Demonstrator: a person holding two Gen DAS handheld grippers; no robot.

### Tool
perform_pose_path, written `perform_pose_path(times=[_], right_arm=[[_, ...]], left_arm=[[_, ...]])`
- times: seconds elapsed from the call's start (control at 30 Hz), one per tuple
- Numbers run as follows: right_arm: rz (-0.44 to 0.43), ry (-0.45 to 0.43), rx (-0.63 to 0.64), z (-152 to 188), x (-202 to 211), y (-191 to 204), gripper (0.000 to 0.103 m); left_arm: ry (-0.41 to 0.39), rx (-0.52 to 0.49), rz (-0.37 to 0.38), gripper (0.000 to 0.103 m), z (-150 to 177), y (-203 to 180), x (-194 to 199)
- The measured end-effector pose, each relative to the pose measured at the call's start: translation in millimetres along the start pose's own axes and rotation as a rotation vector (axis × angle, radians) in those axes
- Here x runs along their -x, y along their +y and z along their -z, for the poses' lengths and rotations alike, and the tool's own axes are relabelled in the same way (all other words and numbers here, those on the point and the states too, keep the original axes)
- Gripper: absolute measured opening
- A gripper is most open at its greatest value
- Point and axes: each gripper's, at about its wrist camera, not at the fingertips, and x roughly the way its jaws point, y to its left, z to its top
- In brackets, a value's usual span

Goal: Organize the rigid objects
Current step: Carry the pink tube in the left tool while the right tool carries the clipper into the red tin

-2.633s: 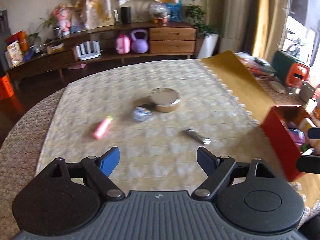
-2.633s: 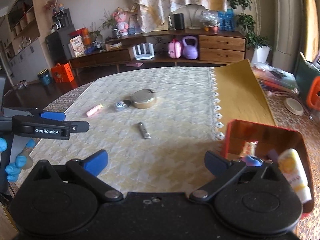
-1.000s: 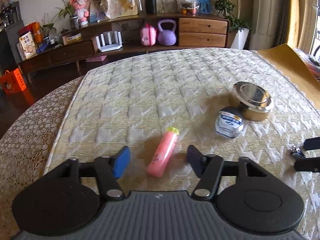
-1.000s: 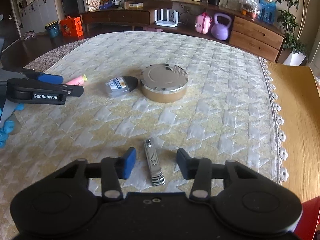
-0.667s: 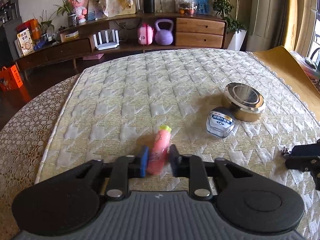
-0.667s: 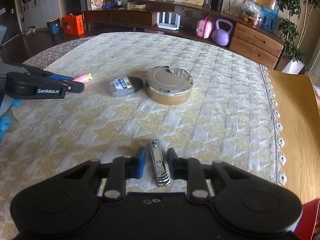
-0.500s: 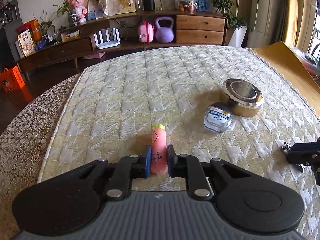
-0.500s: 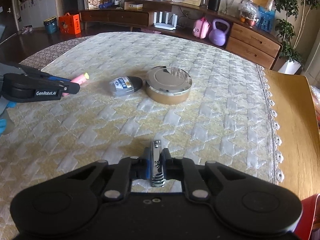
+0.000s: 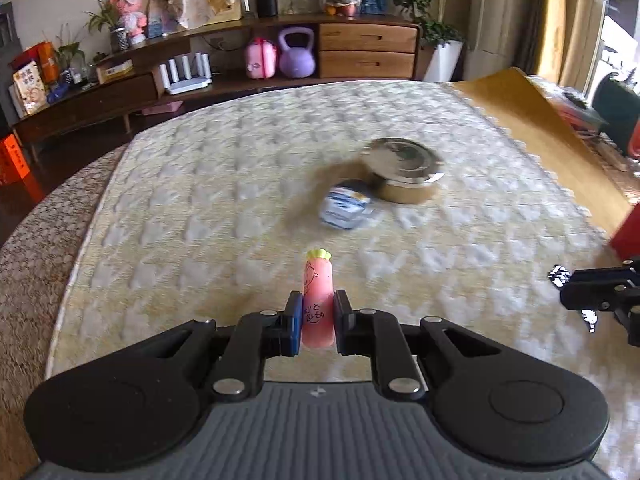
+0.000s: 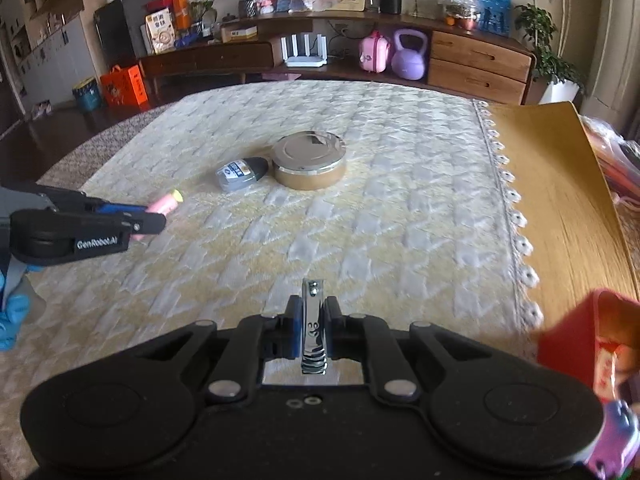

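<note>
My left gripper (image 9: 317,322) is shut on a pink tube with a yellow tip (image 9: 318,280), held a little above the quilted cloth; the same tube (image 10: 164,203) shows at the left of the right wrist view, sticking out of that gripper (image 10: 148,220). My right gripper (image 10: 313,330) is shut on a shiny metal nail clipper (image 10: 314,320), also lifted off the cloth; in the left wrist view that gripper (image 9: 568,284) shows at the right edge. A round metal tin (image 10: 308,158) and a small grey-blue container (image 10: 240,174) lie mid-table.
A red box (image 10: 576,336) with several items stands at the lower right, near the table edge. The cream quilted cloth (image 10: 400,220) ends in a lace border beside a bare yellow strip (image 10: 560,200). A sideboard (image 10: 476,60) with clutter stands beyond the table. A blue-gloved hand (image 10: 10,320) holds the left gripper.
Both grippers closed, the left on the pink tube and the right on the nail clipper, then lifted them off the cloth. The red box has come into the right wrist view.
</note>
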Motion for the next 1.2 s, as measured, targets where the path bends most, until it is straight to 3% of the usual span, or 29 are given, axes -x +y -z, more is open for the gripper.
perform_pose_path(times=[0.5, 0.63, 1.2], right_arm=[[0.022, -0.084, -0.079, 24.5, 96.6, -26.3, 0.01], [0.048, -0.099, -0.108, 32.0, 117.1, -37.8, 0.01], [0.164, -0.146, -0.235, 72.8, 176.6, -111.6, 0.01]], left_arm=[[-0.038, -0.062, 0.154, 0.015, -5.1, -80.7, 73.2], [-0.062, -0.103, 0.152, 0.015, -5.2, -101.9, 86.6], [-0.091, -0.21, 0.238, 0.015, -11.7, -192.3, 108.8]])
